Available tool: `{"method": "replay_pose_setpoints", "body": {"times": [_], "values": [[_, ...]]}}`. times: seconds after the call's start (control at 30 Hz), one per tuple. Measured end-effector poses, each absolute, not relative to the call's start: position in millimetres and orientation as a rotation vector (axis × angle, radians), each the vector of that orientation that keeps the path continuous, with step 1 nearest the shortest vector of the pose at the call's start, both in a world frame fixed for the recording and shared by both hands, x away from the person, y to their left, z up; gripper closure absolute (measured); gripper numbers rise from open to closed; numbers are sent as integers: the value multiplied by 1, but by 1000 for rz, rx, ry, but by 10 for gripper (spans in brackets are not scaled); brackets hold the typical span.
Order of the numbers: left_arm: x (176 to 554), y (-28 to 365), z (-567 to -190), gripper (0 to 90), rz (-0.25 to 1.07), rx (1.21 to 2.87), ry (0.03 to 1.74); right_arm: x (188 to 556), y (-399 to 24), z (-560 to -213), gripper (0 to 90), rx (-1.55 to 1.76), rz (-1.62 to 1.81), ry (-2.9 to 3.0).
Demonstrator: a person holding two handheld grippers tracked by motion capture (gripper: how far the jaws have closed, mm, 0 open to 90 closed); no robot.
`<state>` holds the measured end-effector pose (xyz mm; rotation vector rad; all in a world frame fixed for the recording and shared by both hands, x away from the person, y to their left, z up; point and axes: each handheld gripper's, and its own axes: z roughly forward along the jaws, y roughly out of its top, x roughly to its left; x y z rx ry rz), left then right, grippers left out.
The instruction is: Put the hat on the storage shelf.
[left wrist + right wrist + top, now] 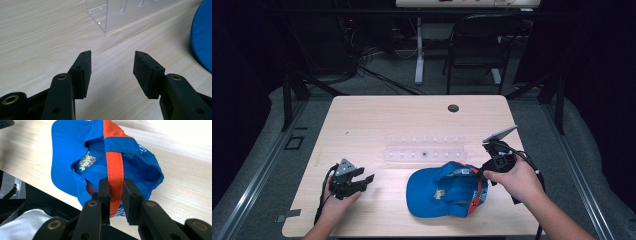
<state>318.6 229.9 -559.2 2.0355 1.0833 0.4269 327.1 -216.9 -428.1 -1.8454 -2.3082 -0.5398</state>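
- One blue cap (pixel 439 192) lies upside down on the wooden table (pixel 377 120), its hollow facing up; it is the landmark for everything below.
- The cap sits near the table's front edge, right of the middle, with its blue brim pointing left and its orange back strap (pixel 115 173) on the right.
- One clear plastic rack (pixel 424 150) lies just behind the cap, close to it but apart; in the left gripper view its corner (pixel 107 17) shows beyond the jaws, left of the cap's blue edge (pixel 201 37).
- One dark round hole (pixel 453 108) in the tabletop lies well behind the cap, past the rack.
- Two grippers are in use, one in each hand.
- The right gripper (pixel 482 172) is at the cap's right rear rim. In the right gripper view its two black jaws are pressed tight on the orange strap, which runs straight between the pads, and the cap hangs off them over the table.
- The right hand (pixel 517 180) holds that gripper just right of the cap.
- The left gripper (pixel 362 179) rests low over the table, well to the left of the cap, aimed toward it. Its two jaws stand wide apart with only bare wood between the pads (pixel 143 72).
- The left hand (pixel 337 197) grips it from the front edge of the table.
- Behind the table, far beyond the cap, one dark chair (pixel 477 45) stands on the floor.
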Motion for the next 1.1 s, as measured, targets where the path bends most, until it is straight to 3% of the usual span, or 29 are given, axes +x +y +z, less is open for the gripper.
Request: {"method": "replay_pose_setpoints", "body": {"times": [1.1], "values": [[318, 230, -558, 491, 425, 2032, 1083, 336, -195, -350, 781, -1791, -594, -2315]]}}
